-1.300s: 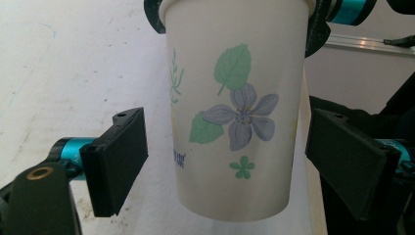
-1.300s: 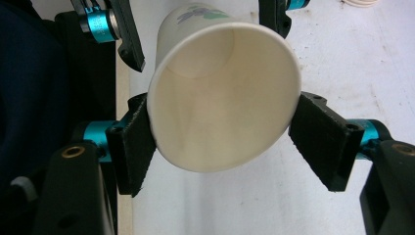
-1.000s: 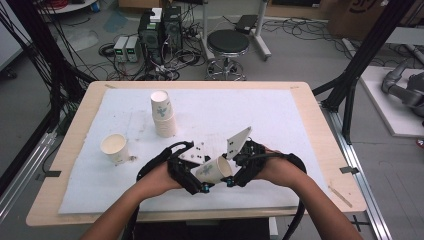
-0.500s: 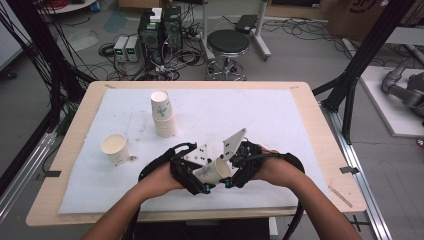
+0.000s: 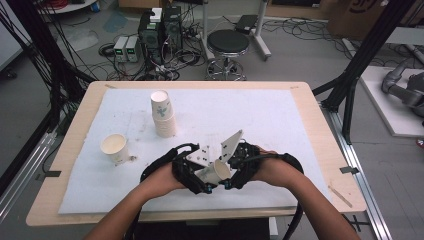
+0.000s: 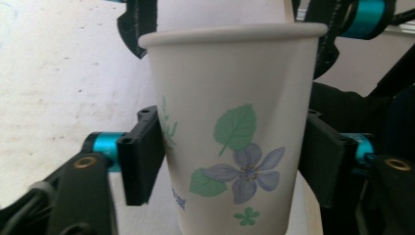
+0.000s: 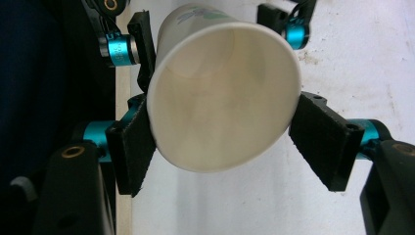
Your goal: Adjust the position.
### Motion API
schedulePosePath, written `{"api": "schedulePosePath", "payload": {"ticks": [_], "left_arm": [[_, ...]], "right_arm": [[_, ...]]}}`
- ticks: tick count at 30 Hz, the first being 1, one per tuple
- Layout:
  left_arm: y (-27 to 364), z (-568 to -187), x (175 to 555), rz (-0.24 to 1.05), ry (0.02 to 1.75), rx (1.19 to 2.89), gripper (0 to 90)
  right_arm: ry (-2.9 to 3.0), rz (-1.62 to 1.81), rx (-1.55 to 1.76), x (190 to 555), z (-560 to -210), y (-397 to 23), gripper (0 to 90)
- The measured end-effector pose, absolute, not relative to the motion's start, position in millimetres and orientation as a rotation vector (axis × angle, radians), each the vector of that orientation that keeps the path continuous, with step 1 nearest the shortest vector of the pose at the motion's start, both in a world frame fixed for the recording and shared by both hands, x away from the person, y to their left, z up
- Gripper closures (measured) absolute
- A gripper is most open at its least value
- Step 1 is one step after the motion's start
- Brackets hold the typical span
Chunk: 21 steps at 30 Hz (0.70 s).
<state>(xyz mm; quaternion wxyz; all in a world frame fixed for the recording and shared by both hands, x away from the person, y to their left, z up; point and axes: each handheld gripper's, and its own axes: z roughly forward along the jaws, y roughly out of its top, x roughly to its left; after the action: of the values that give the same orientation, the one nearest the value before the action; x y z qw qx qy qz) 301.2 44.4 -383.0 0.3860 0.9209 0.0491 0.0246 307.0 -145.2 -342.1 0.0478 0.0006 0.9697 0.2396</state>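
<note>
White table pad (image 5: 300, 130): both tongs, left (image 6: 230, 161) just closing and right (image 7: 220, 142), clamp the paper cup (image 5: 216, 171), base hidden.

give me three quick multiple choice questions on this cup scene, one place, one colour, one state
1. The lone cup stands: A left of the stack; B right of it; C on it.
2. The held cup's flower is: A red; B purple; C yellow.
3. The held cup is: A standing alone; B gripped by both tongs; C crushed.
A, seen left of the stack; B, purple petals; B, left tongs, whose jaws have just been closing, and right tongs press its sides.
</note>
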Motion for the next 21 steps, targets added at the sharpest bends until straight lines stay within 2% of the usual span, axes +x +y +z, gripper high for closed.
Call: {"api": "schedulePosePath", "payload": {"ticks": [10, 21], "left_arm": [[48, -385, 301, 0.04, 0.138, 2.308, 33.2], [63, -399, 305, 0.031, 0.262, 2.194, 31.5]], "right_arm": [[2.95, 0.804, 0.019, 308, -344, -149, 27.0], [2.813, 1.199, 0.206, 311, -340, -181, 22.8]]}}
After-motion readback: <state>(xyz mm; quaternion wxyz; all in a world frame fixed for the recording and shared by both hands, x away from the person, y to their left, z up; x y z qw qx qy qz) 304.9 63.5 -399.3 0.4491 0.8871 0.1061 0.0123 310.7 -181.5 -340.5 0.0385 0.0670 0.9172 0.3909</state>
